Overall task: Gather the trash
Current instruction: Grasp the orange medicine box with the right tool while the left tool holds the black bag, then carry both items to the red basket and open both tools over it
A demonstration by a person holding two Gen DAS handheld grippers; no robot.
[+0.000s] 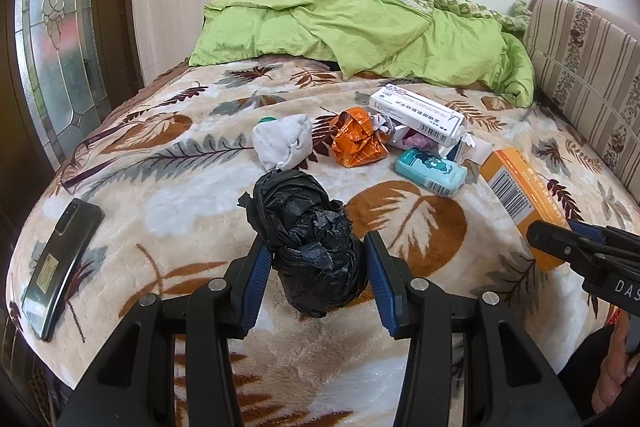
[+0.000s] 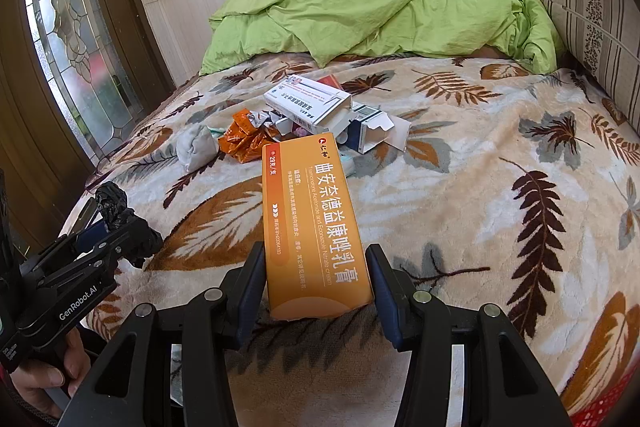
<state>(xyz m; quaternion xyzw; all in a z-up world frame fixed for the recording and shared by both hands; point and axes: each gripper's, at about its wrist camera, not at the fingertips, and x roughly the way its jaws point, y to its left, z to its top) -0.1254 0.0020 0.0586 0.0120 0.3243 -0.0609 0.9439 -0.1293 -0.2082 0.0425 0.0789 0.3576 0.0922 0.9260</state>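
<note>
Claws both gripped: left claw [image 1: 316, 267] held a black bag [image 1: 308, 247], right claw [image 2: 316, 279] an orange box [image 2: 312, 227]; litter [image 1: 400, 139] at one o'clock on the bed [image 1: 180, 187]

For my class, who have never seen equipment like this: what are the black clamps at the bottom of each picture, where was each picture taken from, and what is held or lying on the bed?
No robot here: a person holds a two-finger gripper in each hand, each with a camera looking along its fingers. One picture is from the left gripper, closed on a crumpled black plastic bag. The other is from the right gripper, closed on an orange box. On the leaf-patterned blanket lie a white box, orange wrapper, teal packet, white sock and phone.
</note>
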